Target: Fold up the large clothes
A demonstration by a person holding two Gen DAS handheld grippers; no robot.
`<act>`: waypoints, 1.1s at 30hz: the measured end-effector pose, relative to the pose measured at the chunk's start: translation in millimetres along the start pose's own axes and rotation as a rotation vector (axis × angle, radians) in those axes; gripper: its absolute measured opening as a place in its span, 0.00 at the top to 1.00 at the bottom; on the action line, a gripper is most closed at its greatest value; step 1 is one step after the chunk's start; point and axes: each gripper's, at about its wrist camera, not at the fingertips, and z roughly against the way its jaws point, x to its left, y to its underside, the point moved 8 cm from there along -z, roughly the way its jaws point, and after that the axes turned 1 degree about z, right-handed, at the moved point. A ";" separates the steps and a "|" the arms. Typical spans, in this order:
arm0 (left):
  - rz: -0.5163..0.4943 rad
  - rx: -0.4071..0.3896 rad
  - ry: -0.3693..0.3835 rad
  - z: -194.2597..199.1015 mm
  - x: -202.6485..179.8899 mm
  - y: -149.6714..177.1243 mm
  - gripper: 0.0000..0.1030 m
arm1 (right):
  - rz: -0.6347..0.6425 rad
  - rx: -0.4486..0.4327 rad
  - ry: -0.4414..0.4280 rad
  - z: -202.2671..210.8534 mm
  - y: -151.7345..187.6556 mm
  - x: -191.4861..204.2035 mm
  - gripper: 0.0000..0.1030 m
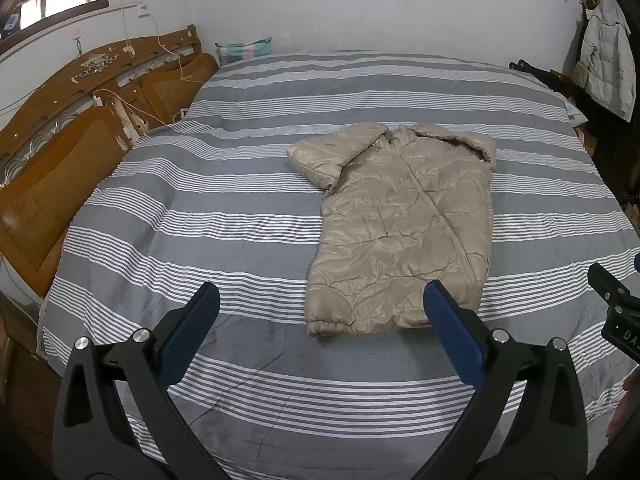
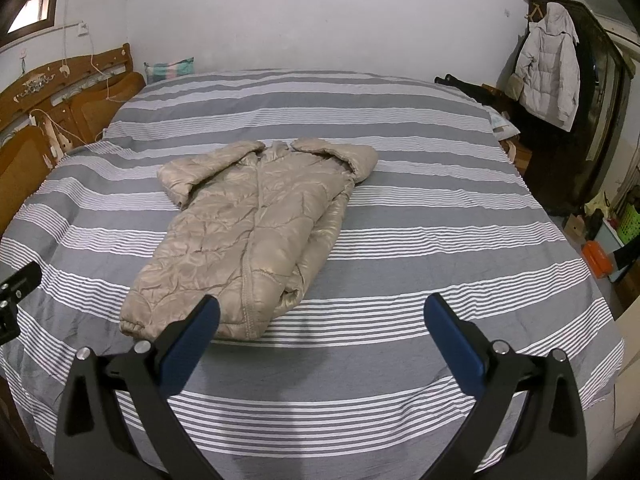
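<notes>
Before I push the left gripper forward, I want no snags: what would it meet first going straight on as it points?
Most likely the beige puffer jacket: its hem lies just past the open left gripper, slightly toward the right finger. Depth is unclear, so the striped bedspread might come first if it angles downward.

Jacket on the bed, ahead of me.
The jacket [image 1: 400, 224] lies on the bed [image 1: 224, 216] at my twelve o'clock, headboard [image 1: 60, 160] at nine o'clock.

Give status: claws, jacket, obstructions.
Left claw open, empty. Right claw open, empty. Beige puffer jacket flat on striped bed, one sleeve tucked under, other out. Nothing in the way.
</notes>
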 end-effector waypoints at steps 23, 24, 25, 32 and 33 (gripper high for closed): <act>-0.002 -0.001 -0.004 0.8 -0.2 1.7 0.03 | 0.001 0.000 0.001 0.6 0.7 1.5 0.01; -0.004 -0.003 -0.005 1.1 -0.4 1.5 0.03 | 0.002 0.000 0.000 0.4 1.0 1.6 0.01; -0.005 -0.003 -0.005 1.0 -0.2 0.9 0.03 | 0.002 0.001 -0.001 -0.2 1.4 1.7 0.01; 0.007 0.011 -0.011 -9.4 5.9 -1.4 0.03 | 0.036 -0.027 0.012 -4.9 -2.4 -1.4 0.01; 0.017 0.017 -0.010 -13.2 8.5 -2.2 0.03 | 0.045 -0.034 0.017 -6.8 -3.9 -2.5 0.01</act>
